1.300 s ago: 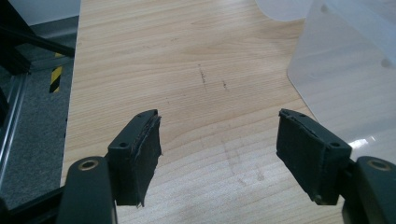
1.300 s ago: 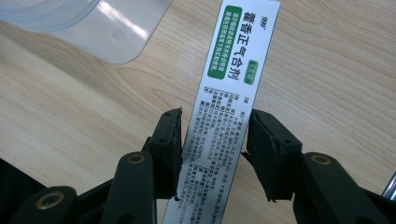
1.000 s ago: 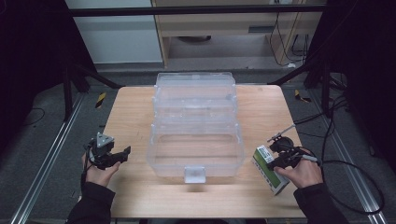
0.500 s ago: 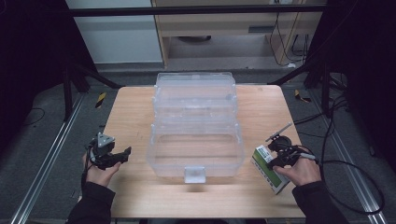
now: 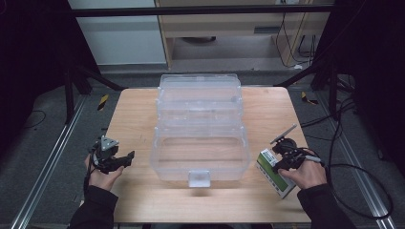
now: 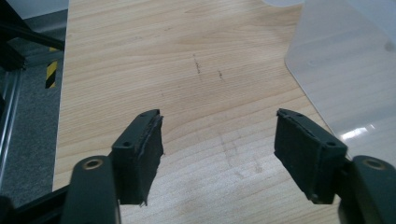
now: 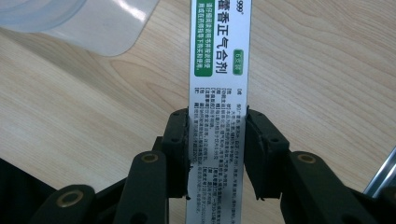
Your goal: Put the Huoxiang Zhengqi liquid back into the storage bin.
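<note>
A large clear plastic container point(image 5: 200, 129) stands open in the middle of the wooden table point(image 5: 133, 109). Right of it lies a white and green carton point(image 5: 273, 172) printed with text. My right gripper point(image 5: 281, 163) is shut on it, and in the right gripper view the pads press both long sides of the carton point(image 7: 219, 51), which rests on the wood. My left gripper point(image 5: 125, 160) rests left of the container, pointing toward it. Its jaws point(image 6: 219, 140) stand wide apart and have just been closing a little, with only bare wood between them.
The container's clear edge point(image 6: 345, 70) lies just ahead and right of the left jaws, and its corner point(image 7: 70, 18) shows ahead and left of the carton. Bare wood runs along the table's left, right and near sides. Dark frame posts and cables surround the table.
</note>
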A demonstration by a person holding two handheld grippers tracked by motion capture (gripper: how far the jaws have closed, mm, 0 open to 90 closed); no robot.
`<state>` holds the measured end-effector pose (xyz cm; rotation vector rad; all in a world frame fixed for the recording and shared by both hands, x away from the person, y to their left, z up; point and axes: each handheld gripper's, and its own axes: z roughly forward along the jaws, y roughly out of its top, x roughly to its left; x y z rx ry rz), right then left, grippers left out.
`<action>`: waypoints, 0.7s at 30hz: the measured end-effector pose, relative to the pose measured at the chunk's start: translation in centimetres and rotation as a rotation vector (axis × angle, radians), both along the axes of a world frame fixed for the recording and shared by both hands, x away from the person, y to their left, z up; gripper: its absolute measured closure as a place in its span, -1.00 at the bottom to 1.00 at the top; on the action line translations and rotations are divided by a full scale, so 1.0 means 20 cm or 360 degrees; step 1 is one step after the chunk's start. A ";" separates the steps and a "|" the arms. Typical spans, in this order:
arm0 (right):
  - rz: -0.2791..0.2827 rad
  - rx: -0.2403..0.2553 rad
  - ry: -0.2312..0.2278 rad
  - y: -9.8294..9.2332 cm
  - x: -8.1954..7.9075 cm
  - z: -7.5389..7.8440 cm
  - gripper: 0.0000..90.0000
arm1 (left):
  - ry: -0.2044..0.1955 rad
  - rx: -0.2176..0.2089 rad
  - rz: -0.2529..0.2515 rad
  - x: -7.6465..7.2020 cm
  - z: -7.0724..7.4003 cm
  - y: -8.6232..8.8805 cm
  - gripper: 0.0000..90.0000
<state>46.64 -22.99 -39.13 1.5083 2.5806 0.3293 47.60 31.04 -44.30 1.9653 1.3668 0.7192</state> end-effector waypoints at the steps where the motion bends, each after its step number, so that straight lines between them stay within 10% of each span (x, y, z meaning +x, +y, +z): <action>1: 0.0009 0.0007 -0.0005 0.00 0.00 0.00 0.41 | 0.0000 0.0000 0.0000 0.00 0.00 0.00 -0.22; 21: 0.0026 0.0096 -0.0217 -0.03 -0.01 0.20 0.42 | -0.0029 -0.0004 0.0039 0.00 0.02 0.02 -0.18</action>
